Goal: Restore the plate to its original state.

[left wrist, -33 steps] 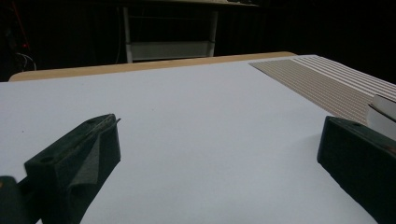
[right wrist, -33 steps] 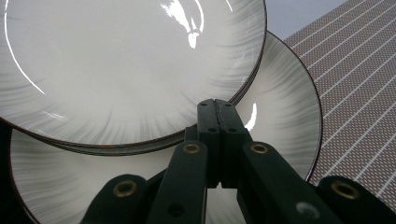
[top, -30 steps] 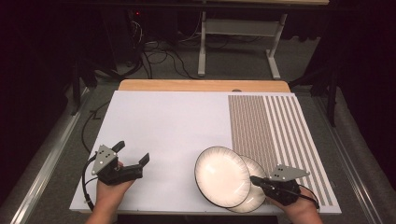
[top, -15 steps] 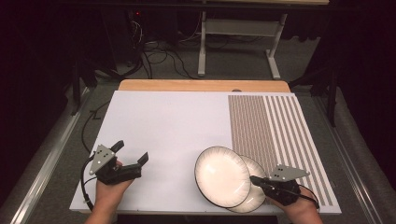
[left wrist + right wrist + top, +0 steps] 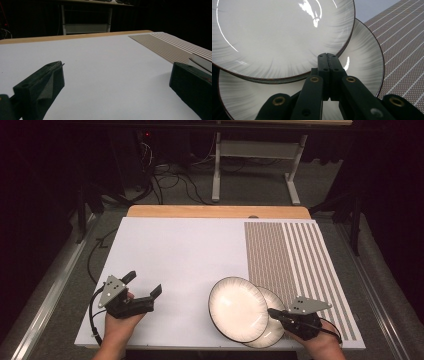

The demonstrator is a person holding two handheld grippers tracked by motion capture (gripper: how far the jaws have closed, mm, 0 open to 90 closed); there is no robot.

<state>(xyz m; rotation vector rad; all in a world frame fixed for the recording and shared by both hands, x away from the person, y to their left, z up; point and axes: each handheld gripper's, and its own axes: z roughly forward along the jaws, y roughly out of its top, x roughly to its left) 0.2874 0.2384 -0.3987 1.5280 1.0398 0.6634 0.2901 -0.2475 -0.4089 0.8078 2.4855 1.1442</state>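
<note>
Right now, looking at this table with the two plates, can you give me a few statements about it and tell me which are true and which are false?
1. Two plates overlap, the upper plate lying partly on the lower plate. True.
2. The left gripper has its fingers shut. False: they stand wide apart, holding nothing.
3. The right gripper has its fingers pressed together over the lower plate. True.
4. The plates sit on the striped mat. False: mostly on the white board.
</note>
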